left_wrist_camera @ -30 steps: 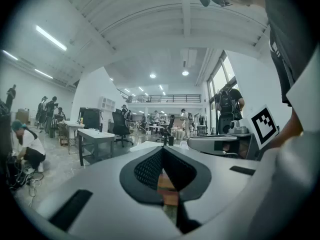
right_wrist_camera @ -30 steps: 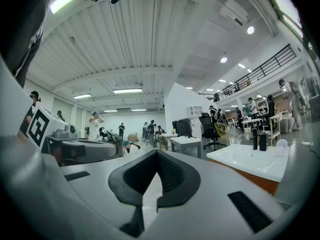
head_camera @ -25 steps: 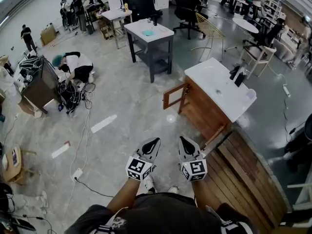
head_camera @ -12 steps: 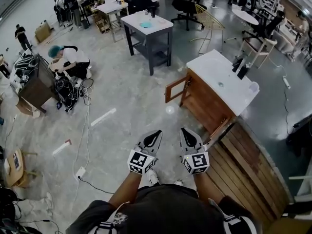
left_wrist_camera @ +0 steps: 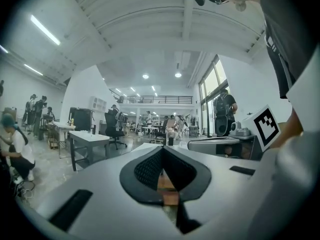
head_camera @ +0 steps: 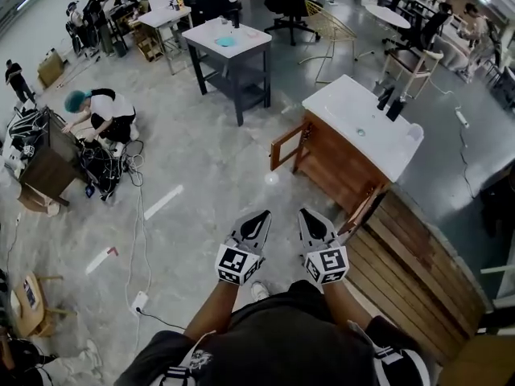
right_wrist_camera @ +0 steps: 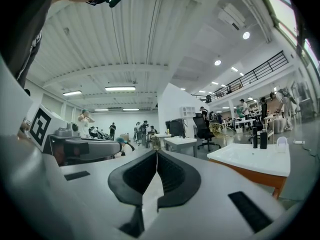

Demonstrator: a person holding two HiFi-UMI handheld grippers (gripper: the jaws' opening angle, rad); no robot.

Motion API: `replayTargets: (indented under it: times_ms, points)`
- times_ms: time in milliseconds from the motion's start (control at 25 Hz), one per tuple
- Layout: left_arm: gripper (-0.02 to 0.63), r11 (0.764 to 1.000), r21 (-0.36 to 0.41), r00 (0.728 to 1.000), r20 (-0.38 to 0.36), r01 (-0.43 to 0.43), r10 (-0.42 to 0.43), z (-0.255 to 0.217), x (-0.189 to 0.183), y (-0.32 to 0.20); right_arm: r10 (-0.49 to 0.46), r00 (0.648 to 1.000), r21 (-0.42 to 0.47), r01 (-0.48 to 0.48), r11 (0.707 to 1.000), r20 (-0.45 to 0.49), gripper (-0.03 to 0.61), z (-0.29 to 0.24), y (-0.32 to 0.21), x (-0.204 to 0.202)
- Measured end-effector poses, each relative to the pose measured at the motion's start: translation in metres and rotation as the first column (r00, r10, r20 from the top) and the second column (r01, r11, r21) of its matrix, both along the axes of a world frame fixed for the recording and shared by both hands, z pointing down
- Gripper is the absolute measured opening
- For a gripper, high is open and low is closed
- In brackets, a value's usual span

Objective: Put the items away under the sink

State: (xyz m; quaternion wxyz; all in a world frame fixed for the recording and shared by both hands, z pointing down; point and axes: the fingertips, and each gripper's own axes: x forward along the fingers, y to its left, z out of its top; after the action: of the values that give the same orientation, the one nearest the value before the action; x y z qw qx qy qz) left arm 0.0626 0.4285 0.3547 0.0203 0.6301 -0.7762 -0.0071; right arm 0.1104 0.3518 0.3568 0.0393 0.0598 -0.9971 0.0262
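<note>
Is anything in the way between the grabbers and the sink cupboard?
Nothing visible. Only bare floor lies between the left gripper, the right gripper and the sink cabinet. The cabinet's door stands open. The wooden platform sits off to the right, beside the path.

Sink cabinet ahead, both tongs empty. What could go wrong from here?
1. The cabinet door stands open into the approach; the right tongs may clip it.
2. The plank deck starts just beside the right tongs; its edge looks like a trip hazard.
3. Two dark bottles stand upright near the far edge of the sink top; a nudge from shut tongs could topple them.
</note>
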Motion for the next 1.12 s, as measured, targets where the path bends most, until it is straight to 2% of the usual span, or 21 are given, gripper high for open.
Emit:
replayTargets:
  times_ms: [240, 480, 800, 1120]
  points:
    - [-0.002, 0.999, -0.006, 0.999, -0.021, -0.044, 0.044, 0.014, -0.010, -0.018, 0.046, 0.999, -0.018, -0.046, 0.999, -0.020, 0.024, 0.015, -0.020, -0.007]
    - [-0.002, 0.998, -0.027, 0.998, -0.024, -0.055, 0.054, 0.017, -0.033, -0.053, 0.029, 0.999, -0.045, -0.030, 0.999, -0.025, 0.024, 0.022, -0.050, -0.035]
    - [-0.002, 0.995, -0.059, 0.996, -0.007, -0.085, 0.084, 0.018, -0.082, -0.155, 0.038, 0.999, -0.027, -0.039, 0.999, -0.012, 0.024, 0.017, -0.143, -0.082]
    - [-0.002, 0.995, -0.023, 0.995, -0.024, -0.095, 0.094, 0.009, -0.121, -0.258, 0.099, 0.995, -0.008, -0.099, 0.995, -0.017, 0.023, 0.006, -0.254, -0.105]
